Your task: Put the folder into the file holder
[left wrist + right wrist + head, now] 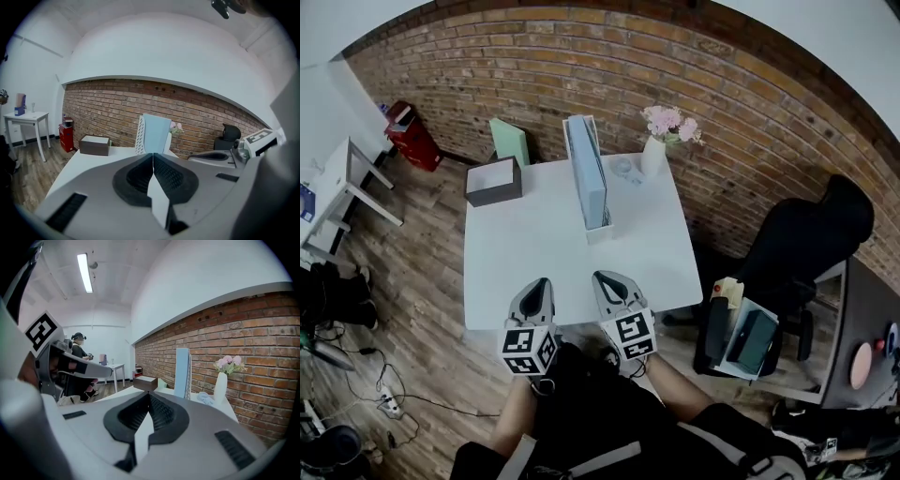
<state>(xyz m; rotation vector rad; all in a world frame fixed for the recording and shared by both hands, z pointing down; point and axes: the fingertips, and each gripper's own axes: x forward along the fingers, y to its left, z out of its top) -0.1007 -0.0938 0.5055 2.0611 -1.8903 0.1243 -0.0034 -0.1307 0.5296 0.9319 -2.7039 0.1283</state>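
The light-blue folder (587, 169) stands on edge in the white file holder (600, 228), its long axis running away from you, well ahead of your right gripper (602, 277). It and your left gripper (539, 282) are pressed together, empty, over the white table's (525, 253) near edge.

folder (586, 173): lower edge hidden in file holder (598, 228) | small item (623, 169) by vase (652, 155): too small to tell

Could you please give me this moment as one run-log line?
left gripper: shut, empty | right gripper: shut, empty | blue folder: upright in file holder
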